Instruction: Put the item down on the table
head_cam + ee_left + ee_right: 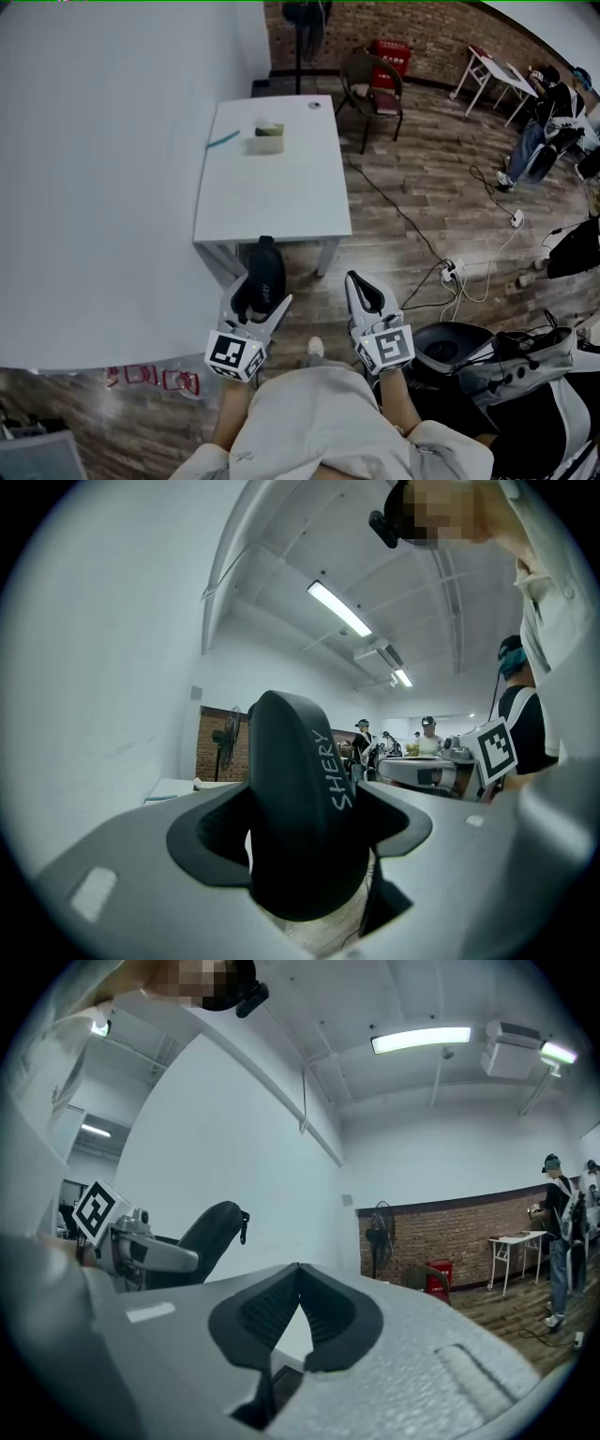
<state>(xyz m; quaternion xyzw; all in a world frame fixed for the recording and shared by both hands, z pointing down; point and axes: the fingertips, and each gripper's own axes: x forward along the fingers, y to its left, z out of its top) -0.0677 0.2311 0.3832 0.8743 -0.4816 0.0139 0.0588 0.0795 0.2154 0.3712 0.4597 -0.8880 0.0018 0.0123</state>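
A black oblong case (261, 277) with white lettering fills the left gripper view (300, 808). My left gripper (260, 292) is shut on it, the pads pressing both of its sides, and holds it upright in the air short of the table. The white table (281, 202) stands ahead, its near edge just beyond the case. To the right, my right gripper (363, 287) is shut with its pad tips touching (298, 1271) and nothing between them. The right gripper view also catches the case (211, 1232) off to its left.
On the table's far end lie a small box (265, 139), a teal strip (223, 141) and a small round thing (314, 105). A white wall (94, 169) runs along the left. A chair (373, 80) stands beyond the table. Cables and a power strip (452, 271) lie on the wooden floor.
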